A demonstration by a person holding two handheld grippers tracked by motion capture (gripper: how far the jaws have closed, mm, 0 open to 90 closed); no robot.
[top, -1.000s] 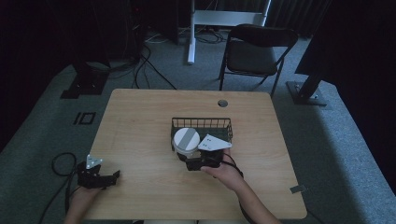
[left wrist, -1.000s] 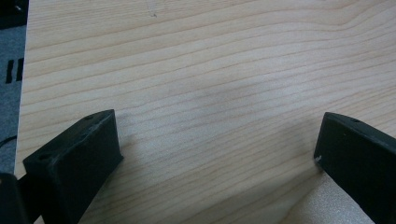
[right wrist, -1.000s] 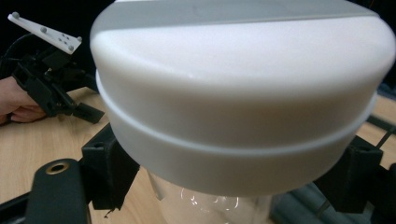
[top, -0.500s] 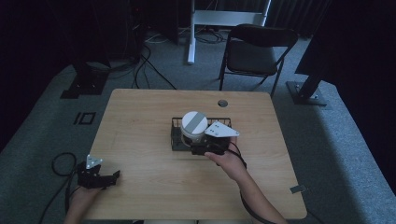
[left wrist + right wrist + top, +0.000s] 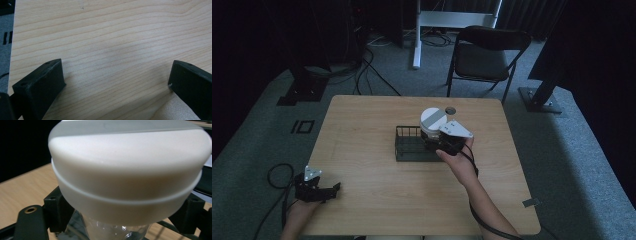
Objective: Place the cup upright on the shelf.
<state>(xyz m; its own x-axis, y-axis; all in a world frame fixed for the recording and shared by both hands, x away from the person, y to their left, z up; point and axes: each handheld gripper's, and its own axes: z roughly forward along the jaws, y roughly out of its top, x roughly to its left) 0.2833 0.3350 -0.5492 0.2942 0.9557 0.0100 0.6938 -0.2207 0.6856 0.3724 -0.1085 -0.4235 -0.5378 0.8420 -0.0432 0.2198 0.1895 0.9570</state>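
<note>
A clear container with a broad white lid is held over the right end of a black wire basket at mid-table. My right gripper is shut on its clear body just under the lid. In the right gripper view the lid looms close, with the glassy body between the black jaws of the right gripper. My left gripper rests at the table's front left corner. In the left gripper view that left gripper stands open over bare wood.
The wooden table has a round cable hole near its far edge. A folding chair stands beyond the table, and cables lie on the floor at the far left.
My right gripper has carried the white-lidded container up, away and to the right, from the basket's front to over its right end. The left gripper has stayed put.
</note>
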